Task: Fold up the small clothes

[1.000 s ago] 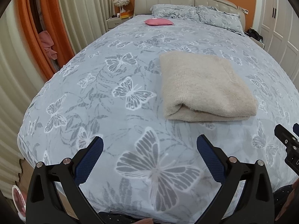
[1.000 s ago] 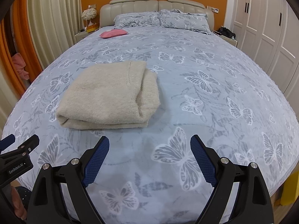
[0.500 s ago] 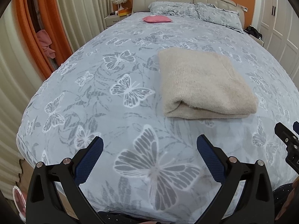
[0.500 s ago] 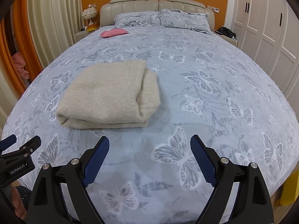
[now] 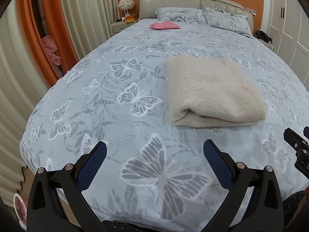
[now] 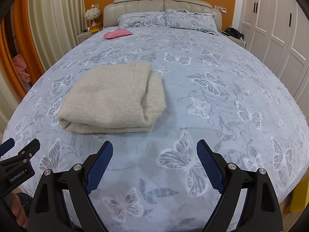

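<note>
A beige knitted garment (image 5: 210, 90) lies folded in a neat rectangle on the bed; it also shows in the right wrist view (image 6: 114, 98). My left gripper (image 5: 154, 148) is open and empty, held above the bed's near edge, in front and to the left of the garment. My right gripper (image 6: 154, 148) is open and empty, in front and to the right of it. Neither touches the cloth. The right gripper's body (image 5: 297, 150) shows at the right edge of the left view, and the left gripper's body (image 6: 17, 160) at the left edge of the right view.
The bed (image 6: 222, 100) has a grey-blue butterfly cover. A small pink cushion (image 6: 116, 33) and two pillows (image 6: 166, 19) lie near the headboard. Curtains (image 5: 81, 19) hang on the left, white wardrobe doors (image 6: 274, 29) stand on the right.
Both grippers have drawn back and tilted up a little, so the garment sits slightly lower in view. Both stay open. The garment has not moved.
</note>
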A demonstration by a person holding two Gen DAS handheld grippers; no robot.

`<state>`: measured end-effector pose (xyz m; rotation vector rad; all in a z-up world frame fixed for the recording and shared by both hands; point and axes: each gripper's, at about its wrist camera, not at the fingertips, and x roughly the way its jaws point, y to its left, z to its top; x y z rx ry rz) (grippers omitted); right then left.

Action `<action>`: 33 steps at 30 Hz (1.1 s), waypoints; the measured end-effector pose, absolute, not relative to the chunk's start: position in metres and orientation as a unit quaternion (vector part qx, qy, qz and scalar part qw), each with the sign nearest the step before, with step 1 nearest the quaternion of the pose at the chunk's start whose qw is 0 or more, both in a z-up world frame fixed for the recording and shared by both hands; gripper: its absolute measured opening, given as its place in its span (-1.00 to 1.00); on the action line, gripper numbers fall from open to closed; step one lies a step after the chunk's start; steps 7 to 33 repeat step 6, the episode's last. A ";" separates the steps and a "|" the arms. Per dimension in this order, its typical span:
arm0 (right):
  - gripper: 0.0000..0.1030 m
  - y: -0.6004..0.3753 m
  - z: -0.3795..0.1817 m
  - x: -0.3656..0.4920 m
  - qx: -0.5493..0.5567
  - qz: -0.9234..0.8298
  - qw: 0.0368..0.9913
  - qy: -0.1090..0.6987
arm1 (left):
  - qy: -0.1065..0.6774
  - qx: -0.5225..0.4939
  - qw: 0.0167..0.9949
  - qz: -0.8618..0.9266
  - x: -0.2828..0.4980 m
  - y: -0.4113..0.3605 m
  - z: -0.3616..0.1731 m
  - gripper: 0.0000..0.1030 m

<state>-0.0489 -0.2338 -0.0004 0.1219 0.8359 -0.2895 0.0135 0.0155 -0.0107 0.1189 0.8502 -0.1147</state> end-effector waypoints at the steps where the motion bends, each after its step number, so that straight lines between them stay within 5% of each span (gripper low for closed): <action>1: 0.67 -0.234 0.000 -0.049 0.059 -0.140 0.902 0.404 | 0.416 0.053 0.906 -0.054 0.015 0.017 -0.011 0.90; 33: 0.67 -0.234 0.000 -0.049 0.059 -0.140 0.902 0.404 | 0.417 0.041 0.906 -0.051 0.015 0.021 -0.011 0.90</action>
